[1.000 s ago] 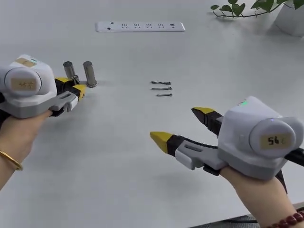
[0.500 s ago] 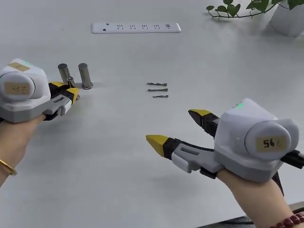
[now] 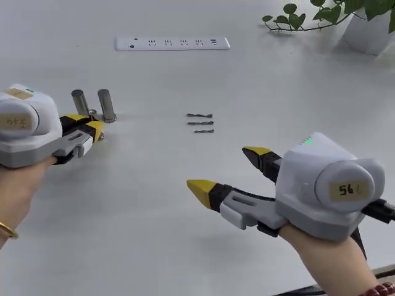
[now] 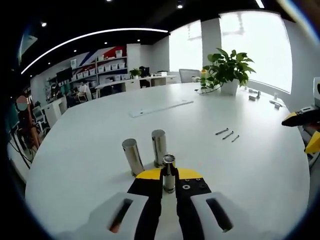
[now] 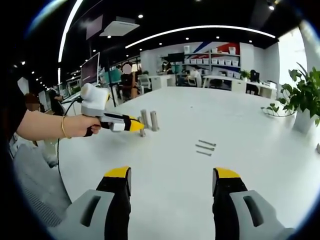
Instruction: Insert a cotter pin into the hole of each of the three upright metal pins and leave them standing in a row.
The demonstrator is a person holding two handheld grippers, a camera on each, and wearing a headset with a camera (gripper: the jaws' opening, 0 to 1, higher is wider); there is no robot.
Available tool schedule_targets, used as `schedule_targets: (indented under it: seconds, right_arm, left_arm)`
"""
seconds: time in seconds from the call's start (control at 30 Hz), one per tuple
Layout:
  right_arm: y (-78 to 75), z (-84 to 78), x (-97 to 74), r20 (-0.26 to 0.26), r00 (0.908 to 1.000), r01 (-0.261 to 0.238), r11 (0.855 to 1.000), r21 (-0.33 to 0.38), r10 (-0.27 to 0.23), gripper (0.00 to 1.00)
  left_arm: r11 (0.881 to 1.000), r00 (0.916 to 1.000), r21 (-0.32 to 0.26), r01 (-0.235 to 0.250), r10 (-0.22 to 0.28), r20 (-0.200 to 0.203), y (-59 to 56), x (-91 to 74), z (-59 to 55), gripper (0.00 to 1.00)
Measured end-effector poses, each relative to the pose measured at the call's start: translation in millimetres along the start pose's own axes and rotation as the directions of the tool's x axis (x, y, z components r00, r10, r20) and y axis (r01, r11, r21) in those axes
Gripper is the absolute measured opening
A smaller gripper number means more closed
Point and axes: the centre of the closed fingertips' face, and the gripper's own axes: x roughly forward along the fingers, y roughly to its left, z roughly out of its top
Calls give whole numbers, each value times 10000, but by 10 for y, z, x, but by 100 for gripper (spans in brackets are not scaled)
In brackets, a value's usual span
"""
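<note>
At the left of the surface (image 3: 154, 203), one pin sits clamped in a gripper beside two others.
That held pin (image 4: 168, 171) is upright between the jaws of the left gripper (image 3: 92, 126), which are closed on it; whether its foot touches the surface I cannot tell. Just beyond it the two standing pins (image 3: 106, 105) are upright side by side, close together but apart. Three cotter pins (image 3: 200, 123) lie parallel in a short column near the middle, well right of the metal pins, with nothing touching them. Nearer and to the right, the right gripper (image 3: 227, 168) hovers above the surface with its jaws spread wide and nothing between them. At the far edge lies a power strip (image 3: 172, 43), and a plant (image 3: 321, 11) stands at the far right.
</note>
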Motion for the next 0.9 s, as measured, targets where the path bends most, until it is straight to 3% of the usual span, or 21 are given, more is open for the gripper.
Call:
schedule_targets:
  seconds: [0.37,0.63,0.9]
  right_arm:
    - [18,-11,-56,24,10000,14,10000,40,-14,63]
    - [46,-49,-60,-34,10000,-50,10000,-35,50,62]
    - [92,-52,-56,-7,9998,-213,9997,-137,213,62]
  left_arm:
    - [9990,9991,157,413,-415,126,-296,-123,76,5]
    - [9974,9975,144,708,-708,-35,-567,-173,9,5]
    - [9972,9970,82,746,-744,-207,-685,-201,-59,6]
